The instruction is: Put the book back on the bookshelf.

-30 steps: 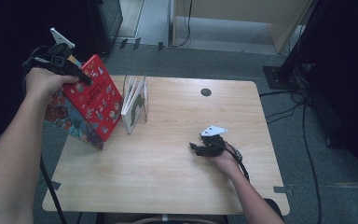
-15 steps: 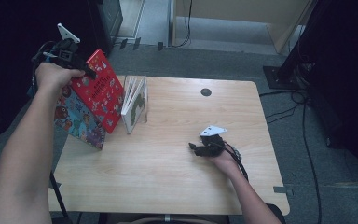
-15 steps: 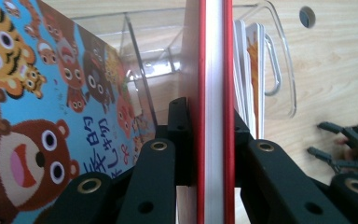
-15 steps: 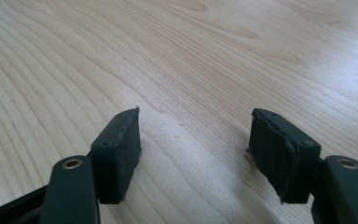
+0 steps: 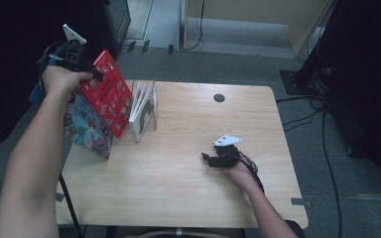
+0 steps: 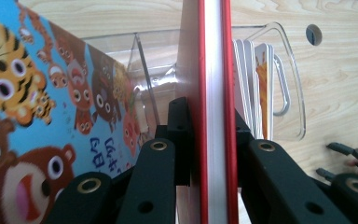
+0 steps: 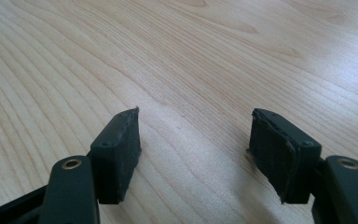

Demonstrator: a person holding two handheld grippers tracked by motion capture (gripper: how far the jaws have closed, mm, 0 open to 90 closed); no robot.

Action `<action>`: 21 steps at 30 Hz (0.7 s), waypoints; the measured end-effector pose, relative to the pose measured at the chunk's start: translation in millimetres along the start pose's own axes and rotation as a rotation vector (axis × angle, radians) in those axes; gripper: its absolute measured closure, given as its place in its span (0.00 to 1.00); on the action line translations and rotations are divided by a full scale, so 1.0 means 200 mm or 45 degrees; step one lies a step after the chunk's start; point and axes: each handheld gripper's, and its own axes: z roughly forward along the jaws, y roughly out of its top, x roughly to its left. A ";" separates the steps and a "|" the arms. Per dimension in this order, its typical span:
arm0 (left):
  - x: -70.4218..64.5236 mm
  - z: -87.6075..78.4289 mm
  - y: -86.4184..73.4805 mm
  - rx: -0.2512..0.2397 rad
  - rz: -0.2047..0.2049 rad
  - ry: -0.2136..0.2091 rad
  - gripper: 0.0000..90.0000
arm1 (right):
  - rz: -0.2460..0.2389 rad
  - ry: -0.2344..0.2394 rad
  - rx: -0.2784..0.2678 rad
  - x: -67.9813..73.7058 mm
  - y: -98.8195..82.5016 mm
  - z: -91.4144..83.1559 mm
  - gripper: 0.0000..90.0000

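Desk (image 5: 188,188): light wood, rounded corners, small dark hole near the far edge. Whole middle and right side bare, plenty of room there; left edge is crowded.

Blue book (image 5: 87,126): cartoon animals on the cover, leans at the desk's left edge, partly past it.

Red book (image 5: 106,94): red cover with small pictures, white page block, thin hard boards. Held tilted above the left edge of the desk, in front of the blue book, just left of the clear rack (image 6: 279,84).

Rack: see-through plastic, stands near the far left corner, holds thin white books (image 5: 144,106) upright. In the left tool view the red book's edge sits just beside those books, tight gap.

Left tool (image 5: 82,62): clamped on the red book's top edge, pads pressing both covers.

Right tool (image 5: 209,159): low over the bare desk, right of centre, jaws wide apart, nothing between them. Well apart from the books.
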 end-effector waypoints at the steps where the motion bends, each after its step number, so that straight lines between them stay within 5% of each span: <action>1: -0.01 0.02 0.01 0.003 0.004 0.009 0.88 | -0.003 0.000 0.001 0.00 0.00 0.00 0.37; 21: 0.02 0.08 -0.01 0.093 0.004 -0.036 0.84 | -0.006 0.001 0.000 0.00 0.00 0.00 0.37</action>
